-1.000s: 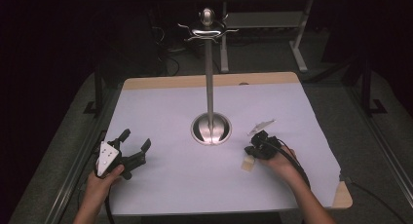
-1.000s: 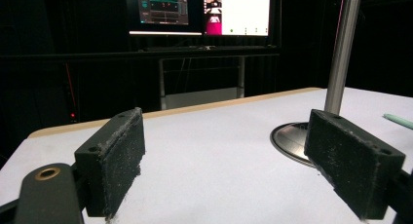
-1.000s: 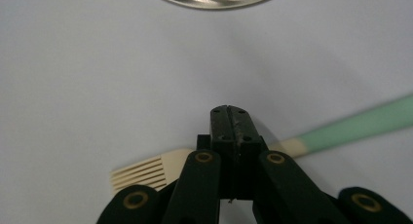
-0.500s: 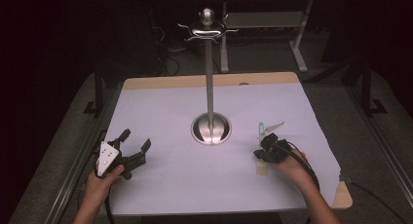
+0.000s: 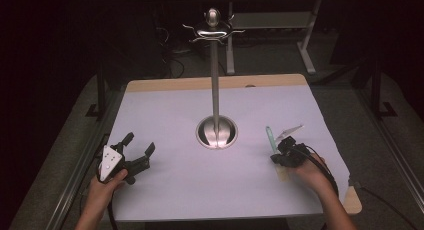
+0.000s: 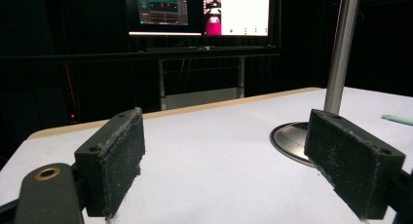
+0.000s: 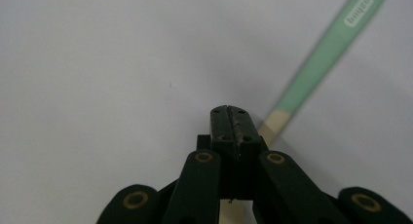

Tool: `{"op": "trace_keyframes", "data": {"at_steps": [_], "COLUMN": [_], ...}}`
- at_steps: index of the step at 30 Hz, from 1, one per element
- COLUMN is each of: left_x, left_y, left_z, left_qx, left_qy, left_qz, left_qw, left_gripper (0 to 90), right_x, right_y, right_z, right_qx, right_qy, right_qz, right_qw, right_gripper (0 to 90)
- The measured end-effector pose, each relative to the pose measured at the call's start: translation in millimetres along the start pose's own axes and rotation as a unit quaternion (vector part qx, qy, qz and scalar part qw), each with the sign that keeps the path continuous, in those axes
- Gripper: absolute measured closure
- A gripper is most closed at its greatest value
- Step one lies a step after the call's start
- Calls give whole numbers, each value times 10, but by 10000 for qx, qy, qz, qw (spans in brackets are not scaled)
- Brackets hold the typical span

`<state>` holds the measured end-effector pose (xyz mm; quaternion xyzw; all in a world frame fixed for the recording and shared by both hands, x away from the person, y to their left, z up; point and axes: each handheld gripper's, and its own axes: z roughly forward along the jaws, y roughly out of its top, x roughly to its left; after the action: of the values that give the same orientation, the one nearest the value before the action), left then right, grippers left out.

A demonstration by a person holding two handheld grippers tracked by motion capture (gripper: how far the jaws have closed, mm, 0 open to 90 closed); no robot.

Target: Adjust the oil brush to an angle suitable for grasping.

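Toothbrush (image 5: 270, 139): pointing its long axis toward the table's far edge — standing tilted near the right edge.
Right gripper (image 5: 276, 152): pinching its pale end.
Left gripper (image 5: 138, 149): resting spread.

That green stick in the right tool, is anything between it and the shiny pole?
Nothing visible: bare white table cover lies between the green stick, clamped in the right tool, and the pole's round base.

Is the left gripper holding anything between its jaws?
No: in the left gripper view the left gripper has its jaws standing wide apart, with just bare white table between them.
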<state>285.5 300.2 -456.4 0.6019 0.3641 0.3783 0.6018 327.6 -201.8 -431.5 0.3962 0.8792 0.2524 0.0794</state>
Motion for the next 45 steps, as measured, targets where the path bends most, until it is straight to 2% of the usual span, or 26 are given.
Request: {"op": "trace_keyframes", "data": {"at_steps": [2, 5, 9, 14, 15, 18, 19, 23, 24, 25, 30, 34, 35, 37, 44, 45], "left_x": [0, -1, -2, -1, -1, -2, -2, 0, 1, 2, 2, 2, 2, 2, 2, 2], "left_y": [0, 0, 1, 1, 1, 1, 2, 2, 2, 2, 2, 2, 2, 1, 2, 2], "left_z": [0, 0, 0, -1, -1, 0, 0, -1, -1, -2, -1, -1, -1, -1, 0, 0], "left_qx": [4, 12, 20, 25, 28, 16, 19, 28, 29, 39, 31, 34, 34, 24, 31, 32], "left_qy": [0, 3, 5, 4, 5, 5, 5, 5, 2, 4, 4, 5, 4, 3, 4, 3], "left_qz": [0, 3, 5, 19, 11, 2, 0, 11, 13, 17, 13, 11, 9, 7, -1, 0], "left_qw": [10000, 10000, 10000, 10000, 10000, 10000, 10000, 10000, 10000, 10000, 10000, 10000, 10000, 10000, 10000, 10000], "left_gripper": [145, 145, 145, 145, 145, 145, 145, 145, 145, 145, 145, 145, 145, 145, 145, 145], "right_x": [-13, -34, -117, -222, -285, -374, -401, -510, -522, -586, -671, -695, -692, -693, -675, -675], "right_y": [-11, 9, 73, 138, 172, 216, 228, 246, 251, 258, 269, 247, 239, 242, 247, 248], "right_z": [-12, -54, -105, -101, -79, -49, -43, 20, 47, 111, 210, 264, 280, 296, 311, 314], "right_qx": [1, -185, -484, -647, -769, -888, -904, -982, -972, -1015, -1186, -1191, -1213, -1223, -1198, -1213], "right_qy": [38, 128, -79, -254, -328, -466, -462, -505, -497, -563, -606, -597, -534, -520, -502, -415], "right_qz": [56, 97, 215, 418, 500, 526, 644, 707, 833, 831, 1031, 1034, 1074, 990, 992, 1004], "right_qw": [10000, 9997, 9986, 9967, 9952, 9936, 9927, 9914, 9905, 9898, 9857, 9857, 9853, 9862, 9866, 9866], "right_gripper": [900, 900, 899, 899, 899, 899, 899, 899, 899, 899, 900, 900, 900, 899, 900, 900]}}
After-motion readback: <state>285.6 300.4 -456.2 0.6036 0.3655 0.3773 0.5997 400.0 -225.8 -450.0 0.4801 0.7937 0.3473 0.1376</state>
